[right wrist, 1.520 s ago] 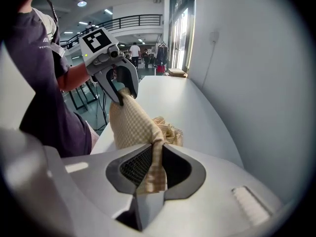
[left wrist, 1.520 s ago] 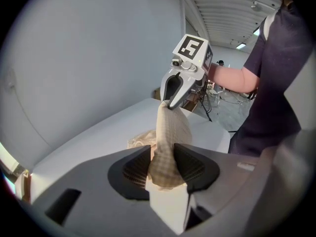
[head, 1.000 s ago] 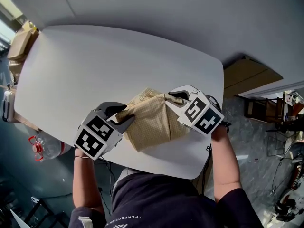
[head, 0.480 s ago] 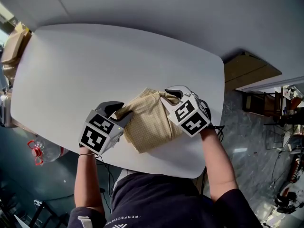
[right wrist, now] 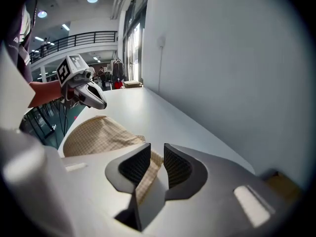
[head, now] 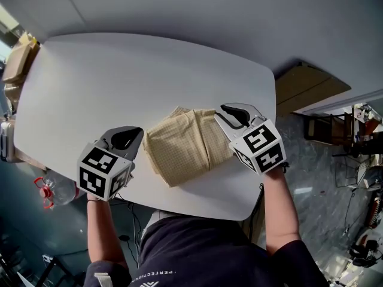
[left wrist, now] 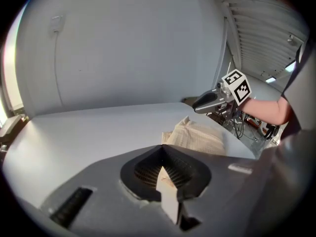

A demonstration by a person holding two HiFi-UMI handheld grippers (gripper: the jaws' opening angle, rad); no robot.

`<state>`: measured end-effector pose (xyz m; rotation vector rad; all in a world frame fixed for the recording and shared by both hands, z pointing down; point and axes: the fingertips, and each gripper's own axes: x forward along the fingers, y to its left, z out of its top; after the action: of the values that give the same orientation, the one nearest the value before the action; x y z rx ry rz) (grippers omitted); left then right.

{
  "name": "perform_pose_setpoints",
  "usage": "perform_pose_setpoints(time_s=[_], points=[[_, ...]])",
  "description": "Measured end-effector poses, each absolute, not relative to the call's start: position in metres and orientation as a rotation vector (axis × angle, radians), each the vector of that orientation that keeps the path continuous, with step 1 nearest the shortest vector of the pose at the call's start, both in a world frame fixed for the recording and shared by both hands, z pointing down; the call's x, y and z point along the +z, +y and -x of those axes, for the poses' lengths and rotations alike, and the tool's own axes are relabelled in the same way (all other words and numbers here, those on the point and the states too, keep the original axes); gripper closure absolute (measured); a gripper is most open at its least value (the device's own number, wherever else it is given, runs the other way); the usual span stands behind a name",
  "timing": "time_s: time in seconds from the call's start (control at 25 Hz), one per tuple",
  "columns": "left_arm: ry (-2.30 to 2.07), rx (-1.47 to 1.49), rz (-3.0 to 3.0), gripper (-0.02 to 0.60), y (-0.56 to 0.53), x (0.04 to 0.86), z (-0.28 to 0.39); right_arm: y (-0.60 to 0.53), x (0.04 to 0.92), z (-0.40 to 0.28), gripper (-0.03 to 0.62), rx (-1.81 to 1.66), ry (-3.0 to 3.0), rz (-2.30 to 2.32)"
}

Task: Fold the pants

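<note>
The beige checked pants [head: 188, 145] lie folded in a compact bundle on the white table [head: 119, 70], near its front edge. My left gripper [head: 124, 137] hovers just left of the bundle, clear of the cloth. Its jaws have just been closing and now meet with nothing between them [left wrist: 161, 149]. My right gripper [head: 234, 113] is at the bundle's upper right corner, jaws apart [right wrist: 157, 149]. The cloth edge shows through the gap below them, and the pads do not press on it. The pants [left wrist: 195, 135] [right wrist: 96, 132] appear in both gripper views.
A brown cardboard box [head: 311, 85] stands on the floor beyond the table's right end. Tan bundles [head: 18, 58] sit at the table's far left corner. A plastic bottle with a red handle [head: 51, 187] is below the left edge.
Both grippers have drawn away from the pants, the left one to the left and the right one to the right. The left jaws have shut. The bundle lies free.
</note>
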<state>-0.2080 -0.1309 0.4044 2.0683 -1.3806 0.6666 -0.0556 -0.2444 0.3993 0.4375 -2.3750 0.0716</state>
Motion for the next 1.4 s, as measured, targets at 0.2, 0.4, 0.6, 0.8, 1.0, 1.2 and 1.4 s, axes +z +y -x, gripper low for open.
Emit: perform_pose_setpoints(time_s=[0.2,0.4,0.6,0.8,1.0,1.2,1.4], points=[[-1.392,0.623,-2.080,0.584,-0.115,0.391,0.184,-0.216,0.394,0.036,0.588,0.199,-2.448,-0.414],[-1.420,0.580,-2.084,0.586,-0.103,0.386,0.155,-0.191,0.383,0.015,0.594,0.384,-2.537,-0.390],[-1.383,0.594,-2.117,0.584,-0.095,0.379,0.119,-0.174,0.380,-0.006,0.594,0.372,-2.538,-0.394],[-1.363,0.613,-2.130,0.584,-0.085,0.376,0.085,-0.150,0.372,-0.019,0.594,0.443,-2.582,-0.390],[-1.363,0.617,-2.161,0.584,-0.075,0.373,0.055,-0.130,0.367,-0.033,0.594,0.479,-2.616,-0.377],[-1.399,0.630,-2.166,0.584,-0.061,0.373,0.036,-0.110,0.364,-0.041,0.595,0.431,-2.633,-0.369],[-1.465,0.596,-2.146,0.585,-0.053,0.372,0.023,-0.094,0.366,-0.051,0.595,0.411,-2.629,-0.369]])
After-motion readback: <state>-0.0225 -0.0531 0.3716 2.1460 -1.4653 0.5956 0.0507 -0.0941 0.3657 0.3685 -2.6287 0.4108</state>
